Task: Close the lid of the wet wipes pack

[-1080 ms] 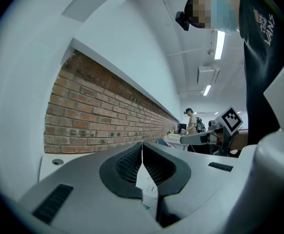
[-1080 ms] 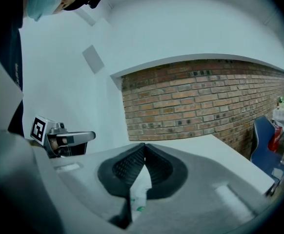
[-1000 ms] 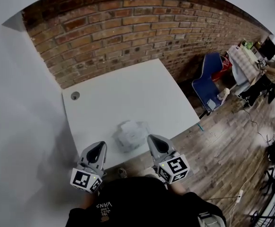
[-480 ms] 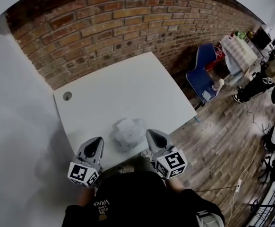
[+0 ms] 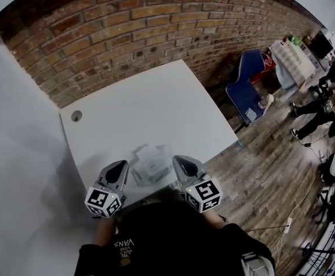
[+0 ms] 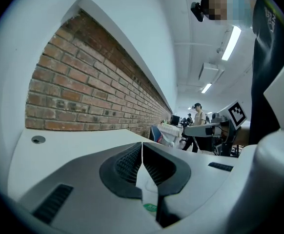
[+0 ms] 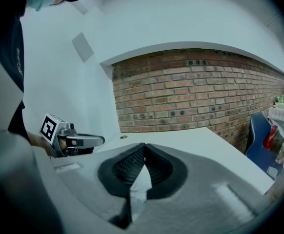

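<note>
The wet wipes pack [image 5: 150,164] lies on the white tabletop [image 5: 156,108] near its front edge, between the 2 tongs. The left tongs [image 5: 121,165] sit just beside the pack's left side and the right tongs [image 5: 181,161] just beside its right side. The head view does not show whether either touches it. In the left gripper view the left jaws are clenched, their ribbed pads [image 6: 127,162] meeting at the tips with nothing gripped. The right gripper view shows the right jaws pressed together too, and empty. A round grommet [image 5: 75,115] sits near the tabletop's far left corner. A brick wall [image 5: 127,27] runs behind, and a blue chair [image 5: 245,94] stands on the wooden floor [image 5: 271,171] off the right edge.
</note>
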`<act>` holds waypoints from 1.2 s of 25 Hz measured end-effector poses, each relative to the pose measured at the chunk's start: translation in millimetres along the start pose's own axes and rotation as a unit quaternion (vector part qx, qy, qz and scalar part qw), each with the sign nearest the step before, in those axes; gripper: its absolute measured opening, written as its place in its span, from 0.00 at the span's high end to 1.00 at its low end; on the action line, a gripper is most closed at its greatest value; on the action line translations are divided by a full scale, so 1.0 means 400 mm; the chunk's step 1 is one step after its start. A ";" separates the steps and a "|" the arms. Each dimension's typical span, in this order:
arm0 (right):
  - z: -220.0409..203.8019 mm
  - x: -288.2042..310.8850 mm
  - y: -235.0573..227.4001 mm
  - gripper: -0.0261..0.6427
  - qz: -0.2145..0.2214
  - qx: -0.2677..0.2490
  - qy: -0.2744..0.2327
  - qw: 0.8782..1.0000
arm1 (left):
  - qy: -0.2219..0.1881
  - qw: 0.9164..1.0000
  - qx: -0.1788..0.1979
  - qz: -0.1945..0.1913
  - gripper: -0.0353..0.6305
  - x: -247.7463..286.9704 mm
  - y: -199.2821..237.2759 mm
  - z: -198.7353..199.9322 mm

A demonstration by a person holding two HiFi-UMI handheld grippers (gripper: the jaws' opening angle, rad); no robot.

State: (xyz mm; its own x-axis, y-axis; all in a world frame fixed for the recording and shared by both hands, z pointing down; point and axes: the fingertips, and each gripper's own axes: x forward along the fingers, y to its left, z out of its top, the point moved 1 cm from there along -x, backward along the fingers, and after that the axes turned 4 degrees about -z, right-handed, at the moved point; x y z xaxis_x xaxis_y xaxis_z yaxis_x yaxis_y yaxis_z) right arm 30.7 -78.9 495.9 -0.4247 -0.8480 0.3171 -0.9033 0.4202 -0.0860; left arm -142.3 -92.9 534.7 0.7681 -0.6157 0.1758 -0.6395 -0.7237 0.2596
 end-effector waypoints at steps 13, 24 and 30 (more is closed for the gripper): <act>-0.031 0.019 -0.036 0.97 0.017 0.006 0.023 1.000 | 0.082 0.989 -0.124 -0.006 0.94 0.099 0.090 -0.117; -0.066 0.012 -0.073 0.97 0.008 0.007 0.032 0.999 | 0.152 0.957 -0.247 -0.017 0.90 0.167 0.125 -0.218; -0.080 0.021 -0.081 0.97 0.011 0.006 0.042 0.999 | 0.167 0.946 -0.276 -0.016 0.73 0.187 0.126 -0.241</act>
State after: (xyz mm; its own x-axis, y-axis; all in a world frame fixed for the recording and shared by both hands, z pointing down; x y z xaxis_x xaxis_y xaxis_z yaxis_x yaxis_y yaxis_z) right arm 58.2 -89.2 531.4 -0.4391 -0.8078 0.3934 -0.8944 0.4345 -0.1062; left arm -113.9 -145.4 652.4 0.8130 -0.3961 0.4267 -0.5725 -0.4106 0.7097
